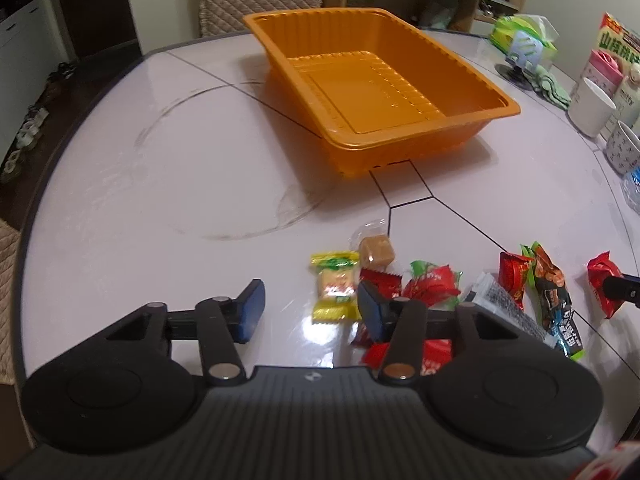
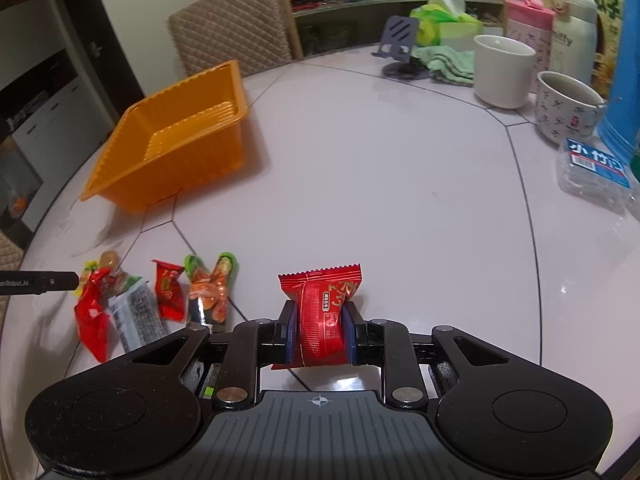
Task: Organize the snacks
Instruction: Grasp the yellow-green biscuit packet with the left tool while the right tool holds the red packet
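Dim indoor light, perhaps overhead; glare on table (image 1: 120, 184); fisheye-bent, blurred edges.

The tray (image 1: 400, 40) is bright orange with ribbed walls, on a pale glossy tabletop (image 1: 140, 184) crossed by thin dark lines. One candy (image 1: 335, 285) is yellow and green, and the packet (image 2: 322, 316) is shiny red. The fingers (image 1: 250, 312) have blue pads on black arms.

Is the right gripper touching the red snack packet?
Touching: in the right wrist view, the right gripper fingers press both sides of the red snack packet.
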The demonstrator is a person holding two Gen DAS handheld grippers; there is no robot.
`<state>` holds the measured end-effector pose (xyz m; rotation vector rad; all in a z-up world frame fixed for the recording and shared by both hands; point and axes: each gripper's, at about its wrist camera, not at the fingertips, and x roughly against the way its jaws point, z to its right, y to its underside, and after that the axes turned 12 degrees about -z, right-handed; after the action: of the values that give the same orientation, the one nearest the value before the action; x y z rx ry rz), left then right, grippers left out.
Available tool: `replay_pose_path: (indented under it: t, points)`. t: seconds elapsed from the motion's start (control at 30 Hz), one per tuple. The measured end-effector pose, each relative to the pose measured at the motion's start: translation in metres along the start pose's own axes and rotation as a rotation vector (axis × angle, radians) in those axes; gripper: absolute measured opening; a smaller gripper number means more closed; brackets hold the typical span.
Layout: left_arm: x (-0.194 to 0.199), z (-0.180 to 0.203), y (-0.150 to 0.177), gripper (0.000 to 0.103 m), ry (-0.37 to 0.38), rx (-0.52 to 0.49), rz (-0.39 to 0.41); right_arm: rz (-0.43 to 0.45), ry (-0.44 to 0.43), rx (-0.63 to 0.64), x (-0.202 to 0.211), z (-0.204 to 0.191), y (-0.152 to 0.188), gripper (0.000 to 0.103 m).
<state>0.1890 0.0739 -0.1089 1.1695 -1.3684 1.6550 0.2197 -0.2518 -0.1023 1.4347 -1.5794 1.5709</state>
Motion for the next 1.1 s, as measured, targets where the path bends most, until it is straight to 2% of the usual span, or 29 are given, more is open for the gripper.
replay_pose_path:
  t: [0.1, 0.43, 0.53, 0.8, 1.1]
  points:
    - [-0.009, 0.004, -0.006, 0.035, 0.004, -0.032, -0.014, -0.002, 0.007, -0.026, 0.000, 0.003, 0.000, 0.024]
    - [-0.022, 0.005, -0.014, 0.029, 0.008, -0.083, -0.026, -0.005, 0.022, -0.061, -0.002, 0.004, -0.003, 0.024]
    - [-0.022, 0.006, -0.014, 0.019, 0.011, -0.101, -0.022, -0.005, 0.021, -0.062, -0.002, 0.003, -0.004, 0.024]
    - [-0.016, 0.002, -0.013, 0.018, 0.018, -0.117, -0.021, 0.000, 0.016, -0.046, -0.004, -0.004, -0.010, 0.024]
    - [0.009, 0.003, -0.018, 0.018, 0.040, -0.119, 0.008, 0.017, -0.018, -0.009, -0.003, -0.019, -0.022, 0.024]
